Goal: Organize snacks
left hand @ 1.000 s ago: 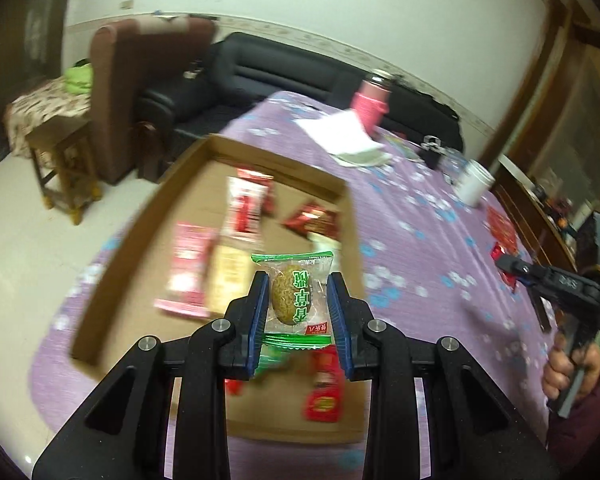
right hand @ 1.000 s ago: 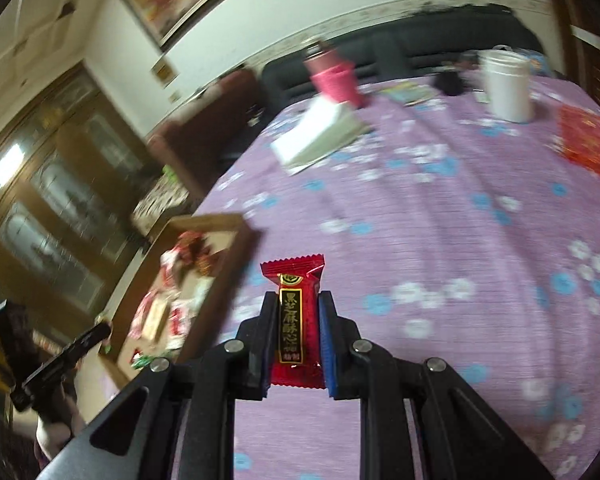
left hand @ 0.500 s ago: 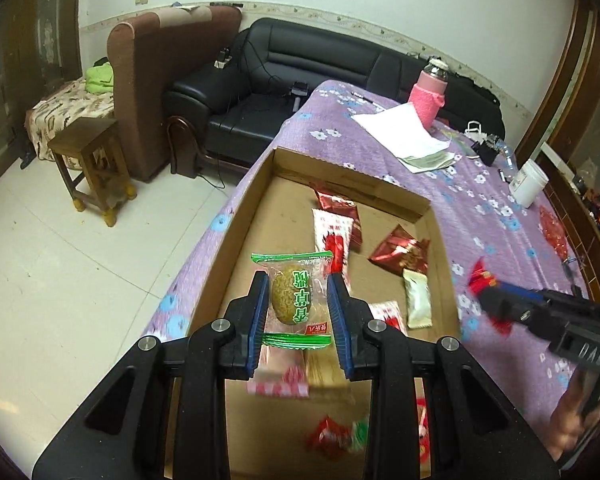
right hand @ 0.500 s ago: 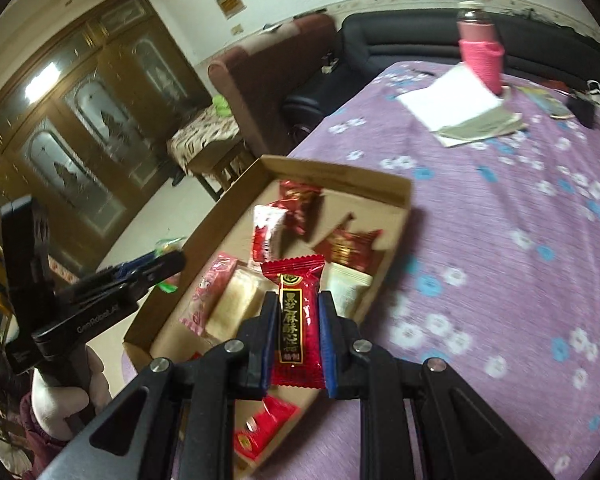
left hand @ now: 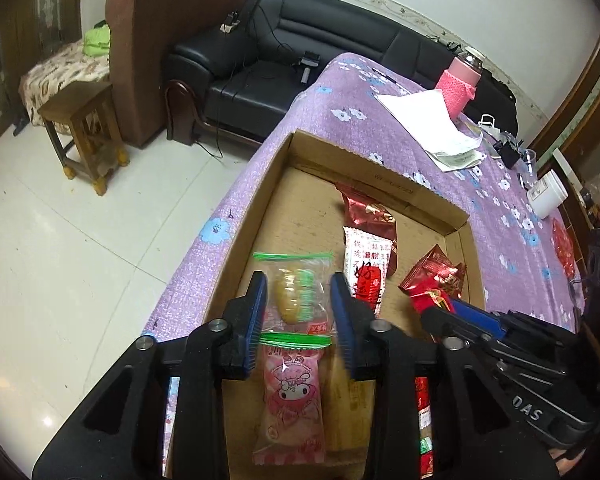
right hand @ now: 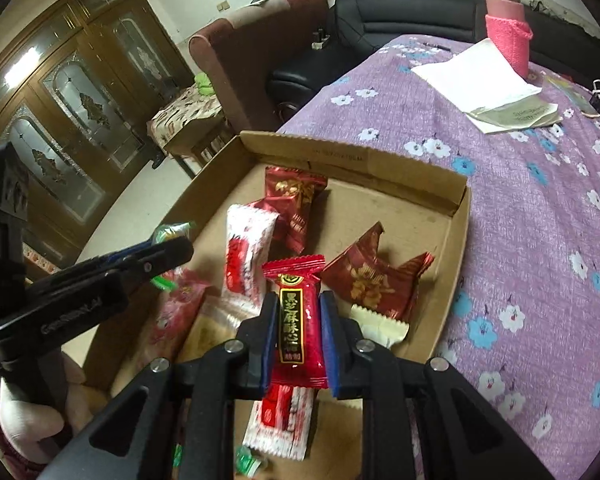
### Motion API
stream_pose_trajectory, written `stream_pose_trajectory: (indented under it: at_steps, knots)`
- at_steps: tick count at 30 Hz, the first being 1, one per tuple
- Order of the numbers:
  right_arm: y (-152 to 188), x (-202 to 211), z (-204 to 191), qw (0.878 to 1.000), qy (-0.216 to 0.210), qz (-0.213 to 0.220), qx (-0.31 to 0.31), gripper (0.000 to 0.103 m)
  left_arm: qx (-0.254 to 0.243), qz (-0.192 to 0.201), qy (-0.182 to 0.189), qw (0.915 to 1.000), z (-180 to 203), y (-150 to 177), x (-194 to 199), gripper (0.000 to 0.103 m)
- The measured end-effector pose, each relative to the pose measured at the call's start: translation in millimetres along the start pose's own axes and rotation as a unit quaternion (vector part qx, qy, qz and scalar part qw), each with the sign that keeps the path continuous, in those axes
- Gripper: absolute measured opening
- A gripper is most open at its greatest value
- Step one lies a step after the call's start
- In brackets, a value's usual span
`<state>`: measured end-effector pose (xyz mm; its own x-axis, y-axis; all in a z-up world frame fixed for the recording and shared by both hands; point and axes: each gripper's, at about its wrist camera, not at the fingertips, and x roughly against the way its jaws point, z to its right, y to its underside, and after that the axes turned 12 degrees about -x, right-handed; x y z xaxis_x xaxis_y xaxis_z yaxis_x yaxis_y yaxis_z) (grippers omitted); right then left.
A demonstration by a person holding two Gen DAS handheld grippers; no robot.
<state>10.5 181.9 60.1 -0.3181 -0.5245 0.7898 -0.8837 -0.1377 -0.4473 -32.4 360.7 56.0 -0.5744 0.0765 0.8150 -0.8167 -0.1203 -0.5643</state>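
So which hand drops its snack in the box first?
Probably left: its jaws have just been opening around the green-edged packet, over bare box floor. The right gripper clamps its red packet.

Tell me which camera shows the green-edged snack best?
The left wrist view. There the green-edged snack sits right in front, between the left hand-held gripper's fingers. In the right wrist view that gripper hides most of it; only green bits of wrapper peek out.

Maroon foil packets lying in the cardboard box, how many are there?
2. One maroon packet lies near the far wall of the cardboard box; the other sits by its right wall. More may be hidden.
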Motion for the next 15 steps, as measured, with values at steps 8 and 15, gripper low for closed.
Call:
stream_pose_trajectory:
  at_steps: [8, 15]
  knots:
    - [4, 12, 2, 1.000, -0.004, 0.015, 0.002, 0.032, 0.010, 0.013, 0.010, 0.9998, 3, 2, 12, 0.055]
    - [32, 55, 4, 0.998, 0.006, 0.053, 0.030, 0.035, -0.036, 0.085, -0.074, 0.9929, 43, 19, 67, 0.055]
